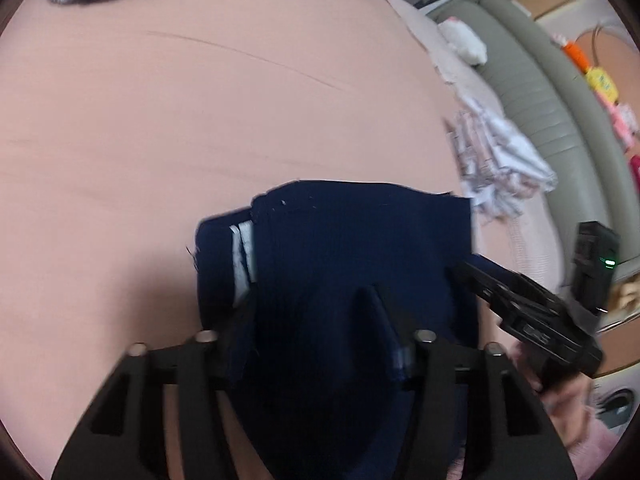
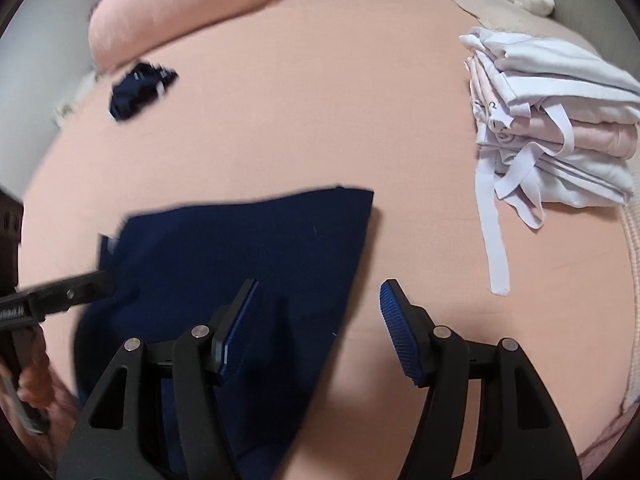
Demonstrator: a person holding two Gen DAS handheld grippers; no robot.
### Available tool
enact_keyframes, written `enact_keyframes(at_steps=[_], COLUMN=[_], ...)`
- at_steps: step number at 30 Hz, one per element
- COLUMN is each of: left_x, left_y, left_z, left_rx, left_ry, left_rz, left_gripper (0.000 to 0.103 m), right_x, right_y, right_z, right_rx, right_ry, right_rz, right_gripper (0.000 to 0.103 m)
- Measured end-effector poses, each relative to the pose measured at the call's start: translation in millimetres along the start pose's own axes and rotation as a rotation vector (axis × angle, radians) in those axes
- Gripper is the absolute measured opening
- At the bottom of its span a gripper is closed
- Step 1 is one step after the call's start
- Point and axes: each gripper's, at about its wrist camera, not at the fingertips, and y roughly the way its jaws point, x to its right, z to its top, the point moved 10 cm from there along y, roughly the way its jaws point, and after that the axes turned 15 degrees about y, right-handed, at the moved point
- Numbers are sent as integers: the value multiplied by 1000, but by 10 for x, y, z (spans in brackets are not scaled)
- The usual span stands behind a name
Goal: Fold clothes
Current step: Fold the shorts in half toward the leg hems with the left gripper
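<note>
A navy blue garment [image 1: 344, 248] with a white label lies folded on the pink bed sheet [image 1: 200, 120]. My left gripper [image 1: 316, 320] has its jaws apart, and the navy cloth lies between and over them; the fingertips are partly hidden by it. In the right wrist view the same navy garment [image 2: 240, 248] lies low and left. My right gripper [image 2: 318, 296] is open, its left pad over the cloth's right edge and its right pad over bare sheet. The right gripper also shows at the right of the left wrist view [image 1: 532, 312].
A stack of folded white and pale pink clothes [image 2: 560, 132] with loose straps sits at the right of the bed. A small crumpled navy garment [image 2: 140, 90] lies at the far left. A pink pillow [image 2: 168, 16] is at the head. A grey padded bed edge [image 1: 540, 92] runs along the right.
</note>
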Motion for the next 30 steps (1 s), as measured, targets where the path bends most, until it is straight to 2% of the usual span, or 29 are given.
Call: enact_keyframes(at_steps=[1,3,4,5,8,9,11,12,14,17,21,25,27,30], left_x=[-7,-53,-47,-41,-78,-104,-255,-280,-330,-372,-144,81,-9,-372], left_y=[-10,-141,-175,-209,-409,-423,-404,-392,-367,-681,-393,-118,-99,-308], left_z=[23,24,28,32,-61,-104,-206,-199,-184,-7,-90,-182,-129,-22], left_rx=[8,39,47,54,52,31,-34,-37,-43,80,0,-81,-76,-28], left_ry=[12,-16,-5,6,34,45,72,72,72,73,163,251,269,153], left_rz=[29,14,44,74,140,178,262,268,281,353,270,185,234,283], left_gripper=[5,6,6,6,6,8,20,25,25,30,30,27,17,12], right_x=[-4,-177,-276,-282,-160,-100,-114,-82,-7,12,-100,-165,-141,-103], right_y=[10,82,77,72,70,69,145,203,391,261,-39,-49,-37,-20], right_z=[-34,-64,-118,-36,124,138,124,71,-28,43,170,157,157,158], right_rx=[-4,-8,-5,3,34,45,28,4,-42,0,112,109,100,87], right_ry=[13,38,38,32,19,17,6,-10,-42,-21,-47,-71,-68,-65], right_rz=[2,16,23,20,18,20,24,10,-39,-40,-8,27,39,56], right_gripper=[63,63,63,63,63,63,65,66,66,67,67,67,68,72])
